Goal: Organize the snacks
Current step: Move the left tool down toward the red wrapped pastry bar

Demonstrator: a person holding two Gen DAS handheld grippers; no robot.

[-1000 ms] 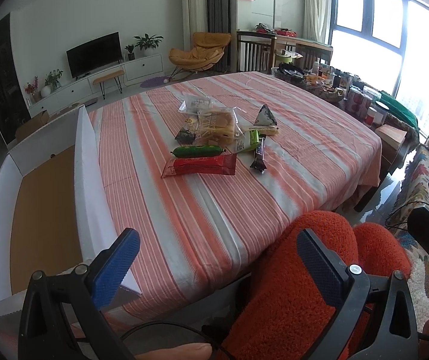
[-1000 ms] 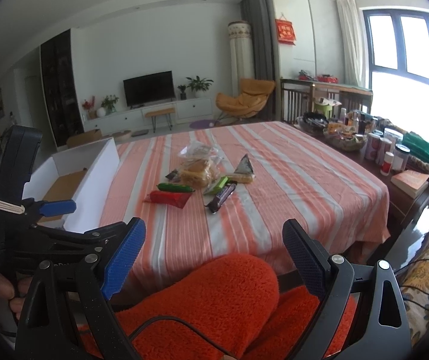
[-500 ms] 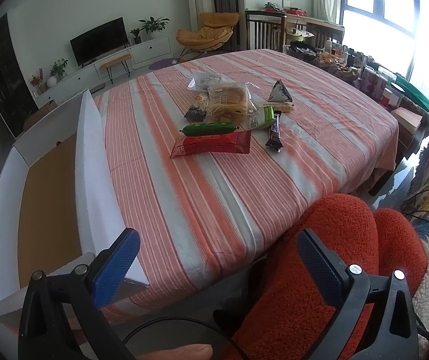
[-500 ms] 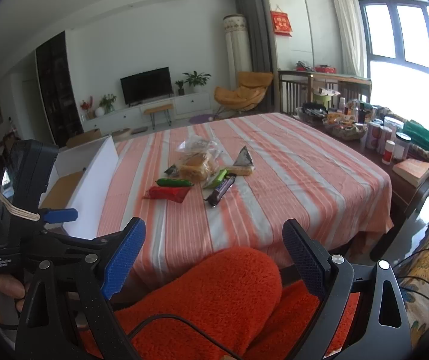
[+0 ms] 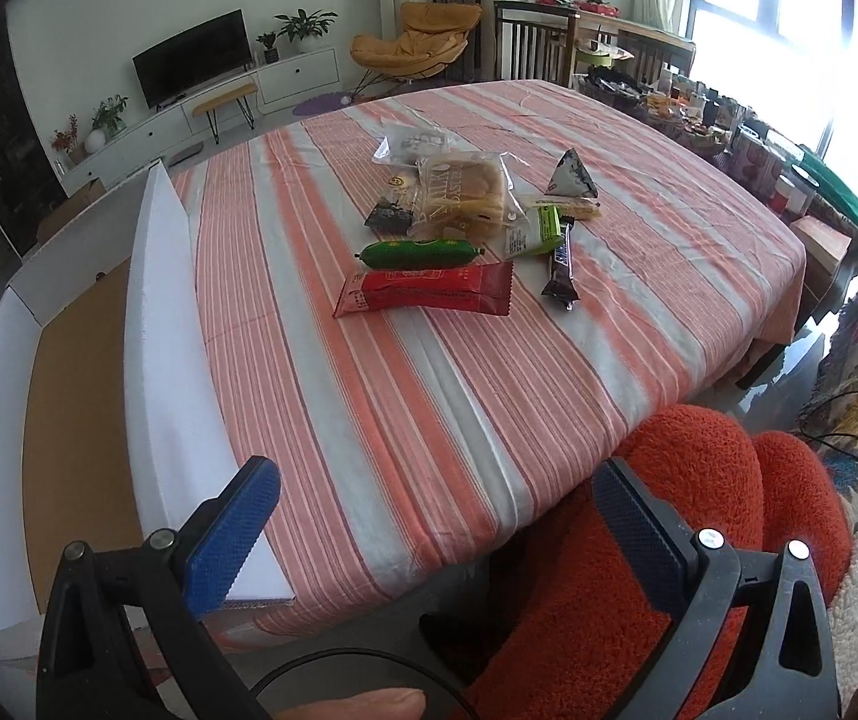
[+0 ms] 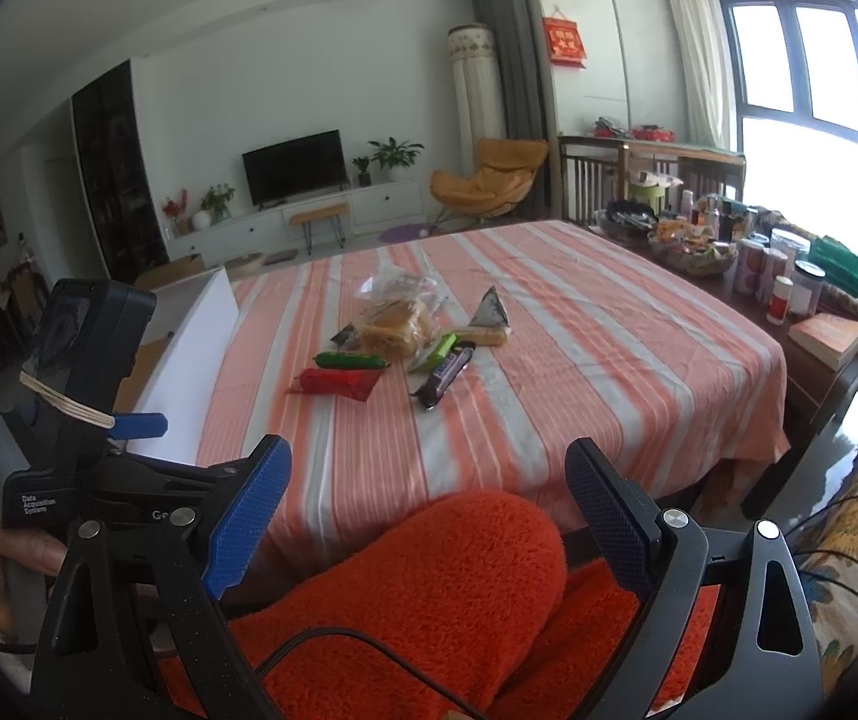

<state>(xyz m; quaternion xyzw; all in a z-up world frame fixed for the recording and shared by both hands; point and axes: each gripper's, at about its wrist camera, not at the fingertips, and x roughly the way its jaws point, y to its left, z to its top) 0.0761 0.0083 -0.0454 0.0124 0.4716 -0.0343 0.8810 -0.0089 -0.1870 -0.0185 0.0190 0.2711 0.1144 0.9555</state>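
Several snacks lie in a cluster mid-table on the striped cloth: a red packet (image 5: 426, 295), a green sausage-shaped pack (image 5: 421, 252), a dark chocolate bar (image 5: 562, 269), a bread bag (image 5: 462, 195) and a triangular pack (image 5: 571, 177). They also show in the right wrist view, with the red packet (image 6: 339, 382) nearest. A white box with a brown floor (image 5: 78, 420) stands open at the table's left. My left gripper (image 5: 435, 516) is open and empty near the table's front edge. My right gripper (image 6: 426, 504) is open and empty, lower and further back.
Orange-red fuzzy legs (image 5: 669, 540) sit under both grippers. A side table with jars and a book (image 6: 789, 294) stands at the right. The left gripper's body (image 6: 81, 420) shows at the left of the right wrist view.
The left gripper has moved forward and up over the table's front edge, so the snacks look nearer. The right gripper has barely moved. Both stay open.
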